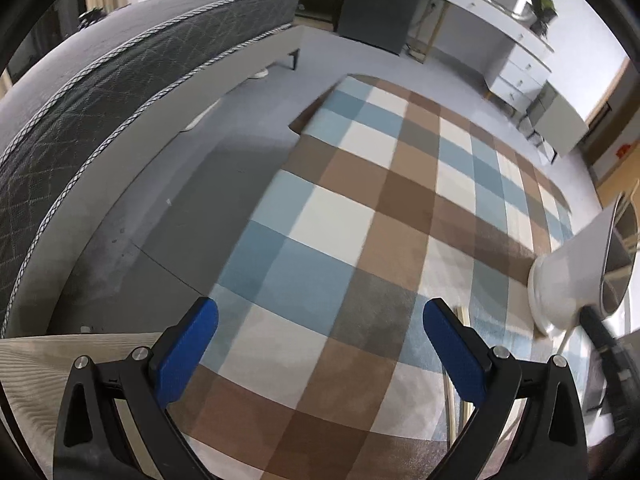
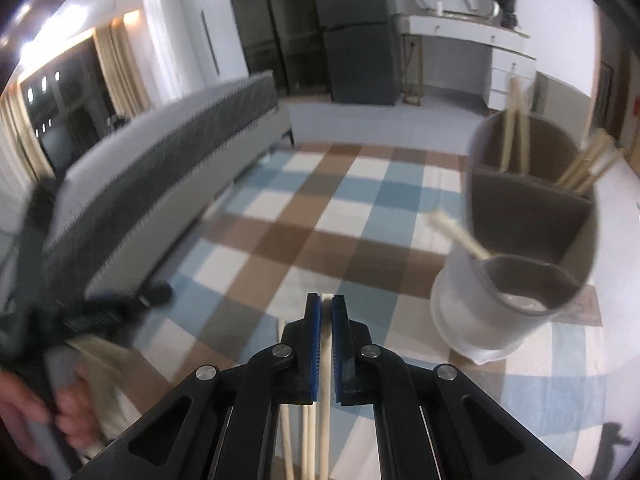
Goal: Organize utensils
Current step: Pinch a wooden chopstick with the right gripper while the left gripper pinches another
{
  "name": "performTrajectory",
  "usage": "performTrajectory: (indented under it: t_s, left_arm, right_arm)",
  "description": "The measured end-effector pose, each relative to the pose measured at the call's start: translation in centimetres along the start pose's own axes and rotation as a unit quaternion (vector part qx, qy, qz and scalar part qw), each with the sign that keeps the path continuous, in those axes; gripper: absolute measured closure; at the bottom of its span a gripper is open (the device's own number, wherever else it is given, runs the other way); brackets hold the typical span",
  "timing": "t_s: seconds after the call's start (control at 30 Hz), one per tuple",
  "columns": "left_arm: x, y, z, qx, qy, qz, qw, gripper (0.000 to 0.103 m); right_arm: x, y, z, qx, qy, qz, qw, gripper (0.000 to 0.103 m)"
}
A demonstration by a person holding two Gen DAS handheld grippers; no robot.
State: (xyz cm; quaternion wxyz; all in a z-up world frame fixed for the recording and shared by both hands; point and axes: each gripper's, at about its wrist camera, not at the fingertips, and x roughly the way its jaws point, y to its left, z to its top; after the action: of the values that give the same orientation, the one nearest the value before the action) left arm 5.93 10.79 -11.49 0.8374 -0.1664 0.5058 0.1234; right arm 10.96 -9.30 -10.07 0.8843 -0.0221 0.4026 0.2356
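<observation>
Right wrist view: a chopstick (image 2: 326, 364) is pinched by right fingers (image 2: 320, 344); left fingers (image 1: 192, 344) are spread, empty, near holder (image 1: 568, 284).

One white utensil holder (image 2: 516, 264), one checked rug (image 2: 304, 216), one bed (image 2: 160, 168)

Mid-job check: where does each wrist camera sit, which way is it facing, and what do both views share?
Left wrist: on the left hand-held gripper, jaws open and empty, angled down at the checked rug; the utensil holder at the right edge.
Right wrist: on the right hand-held gripper, shut on a chopstick, facing the utensil holder; a hand at lower left.
Shared: rug, holder, bed, white desk.
</observation>
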Motion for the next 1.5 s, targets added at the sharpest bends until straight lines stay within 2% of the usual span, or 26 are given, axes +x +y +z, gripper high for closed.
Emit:
performTrajectory:
  t_s: [0.17, 0.3, 0.43, 0.57, 0.73, 0.9, 1.07, 1.1, 1.13, 1.17, 1.2, 1.37, 1.5]
  left_arm:
    - [1.0, -1.8, -0.8, 0.027, 0.018, -0.004, 0.9995, 0.005]
    - [2.0, -2.5, -1.3, 0.033, 0.037, 0.004, 0.9988, 0.006]
    - [3.0, -2.9, -1.6, 0.018, 0.066, -0.019, 0.9975, 0.007]
    - [3.8, -4.4, -1.5, 0.038, 0.073, -0.014, 0.9965, 0.007]
    - [5.1, -6.4, -1.7, 0.069, 0.082, -0.004, 0.9942, 0.007]
    - [6.5, -7.7, -2.1, 0.101, 0.099, 0.026, 0.9896, 0.031]
    - [6.6, -8.3, -1.4, 0.104, 0.104, 0.034, 0.9885, 0.041]
    - [6.6, -8.4, -1.2, 0.103, 0.104, 0.035, 0.9886, 0.051]
    - [6.6, -8.6, -0.9, 0.104, 0.101, 0.033, 0.9888, 0.064]
    - [6.5, -8.8, -0.6, 0.106, 0.095, 0.03, 0.9894, 0.095]
    - [6.6, -8.8, -0.4, 0.106, 0.093, 0.026, 0.9896, 0.1]
    - [6.3, -7.8, -0.1, 0.071, 0.104, -0.02, 0.9919, 0.101]
    - [4.0, -7.0, 0.1, 0.063, 0.078, -0.047, 0.9938, 0.101]
  right_arm:
    - [-2.2, -1.5, 0.0, 0.025, -0.029, 0.019, 0.999, 0.103]
    - [-1.8, -2.3, -0.9, 0.032, -0.014, 0.031, 0.999, 0.103]
    - [-1.4, -1.6, -1.8, 0.01, 0.009, 0.037, 0.999, 0.102]
    - [-2.2, -1.1, -1.9, -0.01, 0.001, 0.03, 0.999, 0.1]
    - [-2.9, -1.9, -1.8, -0.001, -0.006, 0.029, 1.0, 0.1]
    - [-3.5, -3.2, -2.0, 0.021, -0.009, 0.024, 0.999, 0.1]
    - [-4.1, -4.4, -2.0, 0.04, -0.012, 0.027, 0.999, 0.099]
    - [-4.2, -4.5, -2.0, 0.042, -0.012, 0.027, 0.999, 0.098]
    - [-4.3, -4.7, -2.0, 0.045, -0.012, 0.028, 0.999, 0.098]
    - [-4.4, -4.8, -2.1, 0.046, -0.012, 0.029, 0.998, 0.096]
    - [-4.4, -4.8, -2.1, 0.046, -0.01, 0.029, 0.998, 0.094]
    - [-4.3, -4.1, -2.6, 0.03, 0.006, 0.033, 0.999, 0.091]
    - [-3.2, -3.3, -3.3, 0.017, 0.032, 0.031, 0.999, 0.091]
